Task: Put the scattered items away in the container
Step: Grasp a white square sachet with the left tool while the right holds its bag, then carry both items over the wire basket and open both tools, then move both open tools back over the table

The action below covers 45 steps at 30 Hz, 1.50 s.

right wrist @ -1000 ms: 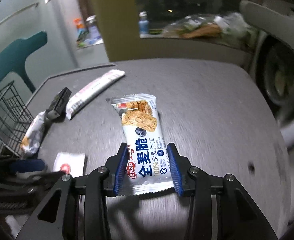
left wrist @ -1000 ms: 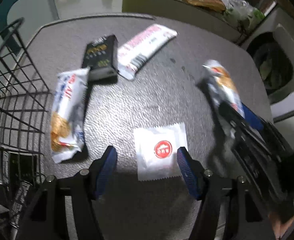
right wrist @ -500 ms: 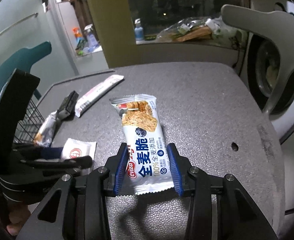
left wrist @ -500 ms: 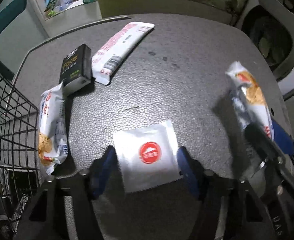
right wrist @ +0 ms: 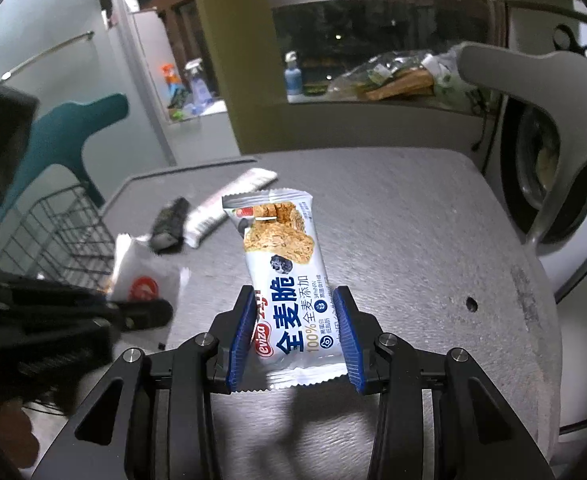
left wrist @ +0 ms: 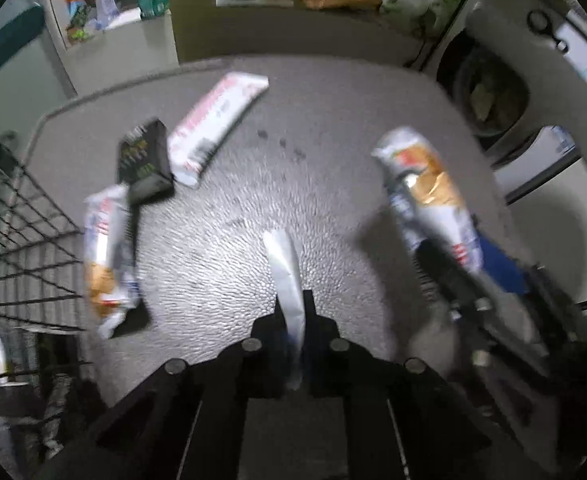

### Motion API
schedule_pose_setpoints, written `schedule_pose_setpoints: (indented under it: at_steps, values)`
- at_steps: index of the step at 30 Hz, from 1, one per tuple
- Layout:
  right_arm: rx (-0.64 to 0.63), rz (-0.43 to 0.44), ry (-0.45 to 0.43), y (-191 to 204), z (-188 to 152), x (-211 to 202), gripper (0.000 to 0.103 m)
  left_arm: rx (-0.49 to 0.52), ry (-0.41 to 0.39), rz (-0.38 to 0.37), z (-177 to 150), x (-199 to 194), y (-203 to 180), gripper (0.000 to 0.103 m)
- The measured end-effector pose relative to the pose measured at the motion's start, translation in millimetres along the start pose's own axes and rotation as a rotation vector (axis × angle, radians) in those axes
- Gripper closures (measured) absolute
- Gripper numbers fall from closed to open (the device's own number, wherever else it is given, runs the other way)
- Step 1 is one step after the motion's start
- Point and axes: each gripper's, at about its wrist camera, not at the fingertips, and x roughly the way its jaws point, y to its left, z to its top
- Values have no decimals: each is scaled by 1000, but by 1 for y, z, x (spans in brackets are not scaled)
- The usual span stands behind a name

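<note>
Sachet [left wrist: 284, 276] pinched, snack bar [right wrist: 283, 276] gripped, table [right wrist: 413, 216]

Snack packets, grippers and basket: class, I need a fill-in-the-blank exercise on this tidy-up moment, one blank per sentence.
1. The right gripper is shut on a blue and white ____ packet.
2. The left gripper pinches a white sachet with a ____ round logo.
3. The wire basket stands at the table's ____ edge in both views.
4. The black box lies beside a long ____ packet.

Missing words: biscuit; red; left; white
</note>
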Motion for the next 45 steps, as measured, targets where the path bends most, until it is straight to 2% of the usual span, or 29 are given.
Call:
schedule_pose_setpoints:
  at_steps: [5,11,15,19,23,27,29,30,32,33,34,35,36,37,45]
  values:
    - [-49,110,-31,55,18,-33,63,-3,-110,-26,-12,-71,13,99]
    - [-168,280,-39,152,25,-60,63,-28,-206,72,-18,-137,72,99]
    - [-261,311,-19,213,11,-57,63,-70,-217,137,-38,-164,125,99]
    - [-296,339,21,245,-6,-51,63,-114,-184,188,-63,-167,169,99]
    - [-305,330,56,255,-18,-45,63,-143,-159,207,-81,-162,195,99]
    - [-304,303,61,255,-22,-43,62,-152,-156,205,-88,-160,204,99]
    - [-294,291,48,253,-20,-45,51,-157,-156,184,-89,-160,204,98]
    - [-290,296,43,251,-18,-45,49,-161,-158,162,-90,-160,205,97]
    - [-290,292,33,249,-15,-48,49,-163,-164,134,-92,-161,206,92]
    - [-291,291,30,248,-13,-48,49,-159,-170,139,-92,-162,206,83]
    - [-290,293,26,246,-12,-48,49,-158,-175,148,-92,-163,204,69]
    - [-287,294,27,245,-11,-48,49,-156,-187,166,-93,-165,202,61]
    - [-282,293,28,243,-11,-48,49,-154,-198,174,-93,-167,202,47]
    - [-277,290,26,239,-11,-48,49,-150,-216,181,-94,-171,199,40]
    - [-247,250,-12,206,-5,-66,49,-131,-225,180,-87,-172,183,38]
